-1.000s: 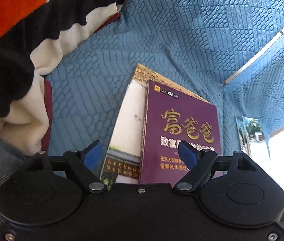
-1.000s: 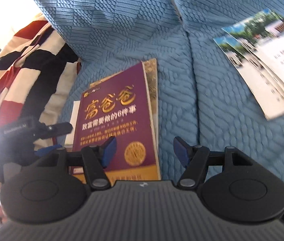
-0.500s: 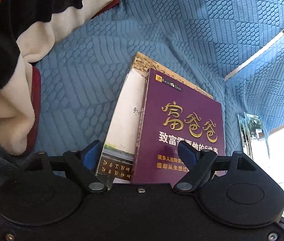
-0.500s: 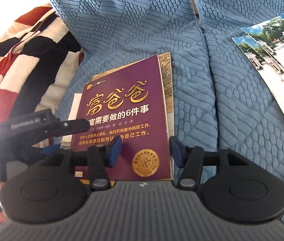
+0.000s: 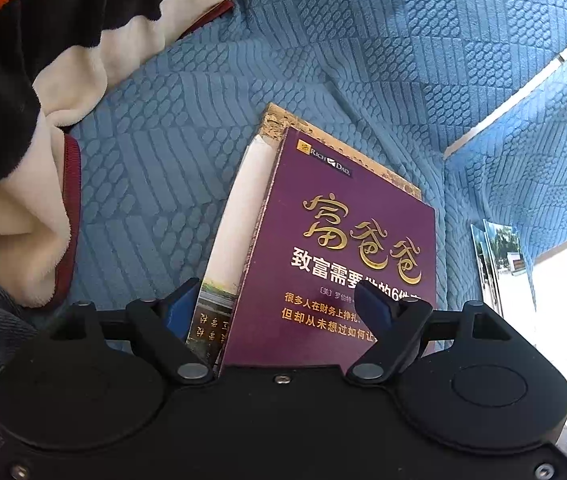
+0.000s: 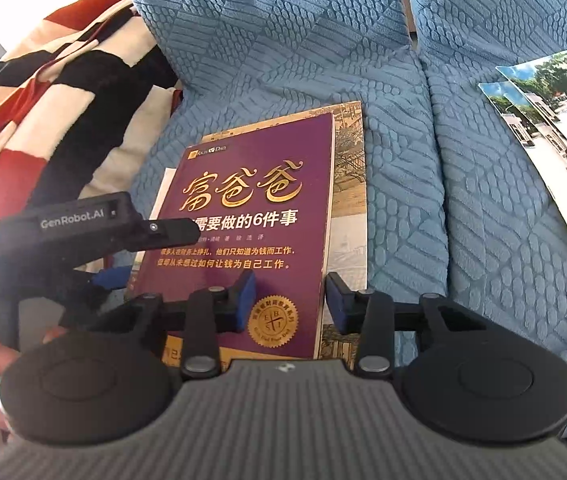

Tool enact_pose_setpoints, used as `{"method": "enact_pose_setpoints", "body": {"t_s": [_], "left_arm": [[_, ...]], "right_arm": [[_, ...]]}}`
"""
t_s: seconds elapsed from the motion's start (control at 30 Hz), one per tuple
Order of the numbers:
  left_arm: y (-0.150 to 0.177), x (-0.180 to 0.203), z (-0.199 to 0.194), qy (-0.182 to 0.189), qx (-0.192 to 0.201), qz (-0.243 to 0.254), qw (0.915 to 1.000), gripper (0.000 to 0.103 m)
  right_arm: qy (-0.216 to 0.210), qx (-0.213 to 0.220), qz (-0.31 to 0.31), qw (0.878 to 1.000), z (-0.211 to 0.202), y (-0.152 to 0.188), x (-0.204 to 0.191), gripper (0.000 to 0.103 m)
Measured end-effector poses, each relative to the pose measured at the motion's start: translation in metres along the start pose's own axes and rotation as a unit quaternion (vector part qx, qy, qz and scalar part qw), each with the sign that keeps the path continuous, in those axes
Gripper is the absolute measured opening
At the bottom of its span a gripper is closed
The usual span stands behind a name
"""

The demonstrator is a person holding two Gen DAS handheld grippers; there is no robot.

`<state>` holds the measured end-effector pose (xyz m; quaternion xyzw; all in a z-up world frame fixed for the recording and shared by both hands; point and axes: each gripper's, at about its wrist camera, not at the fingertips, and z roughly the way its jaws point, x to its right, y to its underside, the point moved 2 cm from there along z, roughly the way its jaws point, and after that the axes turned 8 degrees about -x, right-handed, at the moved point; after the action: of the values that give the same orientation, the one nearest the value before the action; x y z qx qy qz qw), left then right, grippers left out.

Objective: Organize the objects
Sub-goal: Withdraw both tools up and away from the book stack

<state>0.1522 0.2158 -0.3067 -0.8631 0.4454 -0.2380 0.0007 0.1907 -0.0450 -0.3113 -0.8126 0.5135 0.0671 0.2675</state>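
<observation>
A purple book with gold Chinese lettering (image 5: 347,248) lies on top of a larger pale book (image 5: 235,216) on the blue sofa seat; both show in the right wrist view, purple (image 6: 251,208) over pale (image 6: 349,216). My left gripper (image 5: 275,304) is open, its blue pads straddling the near edge of the two books. My right gripper (image 6: 289,300) is open over the purple book's lower right corner. The left gripper body also shows in the right wrist view (image 6: 95,220), at the books' left side.
A red, black and cream blanket (image 5: 23,80) is piled at the left of the seat (image 6: 43,92). Several photo leaflets (image 6: 555,128) lie on the adjoining blue cushion at the right (image 5: 499,264). The sofa back (image 6: 283,20) rises behind the books.
Both grippers have moved closer to the books. The right gripper's fingers have narrowed somewhat and now sit over the purple book's lower right corner.
</observation>
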Motion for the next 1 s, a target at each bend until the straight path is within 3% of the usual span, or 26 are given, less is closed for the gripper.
{"method": "enact_pose_setpoints", "body": {"t_s": [0.4, 0.63, 1.0], "left_arm": [[0.011, 0.002, -0.024, -0.005, 0.008, 0.025, 0.9996, 0.081], [0.023, 0.025, -0.081, 0.012, 0.054, 0.062, 0.9965, 0.081], [0.039, 0.09, -0.168, 0.014, 0.118, 0.132, 0.9841, 0.082]], "right_arm": [[0.012, 0.019, -0.012, 1.0, -0.015, -0.007, -0.004, 0.04], [0.023, 0.076, -0.032, 0.996, -0.074, -0.014, -0.018, 0.04], [0.015, 0.155, -0.049, 0.987, -0.178, -0.004, -0.028, 0.04]]}}
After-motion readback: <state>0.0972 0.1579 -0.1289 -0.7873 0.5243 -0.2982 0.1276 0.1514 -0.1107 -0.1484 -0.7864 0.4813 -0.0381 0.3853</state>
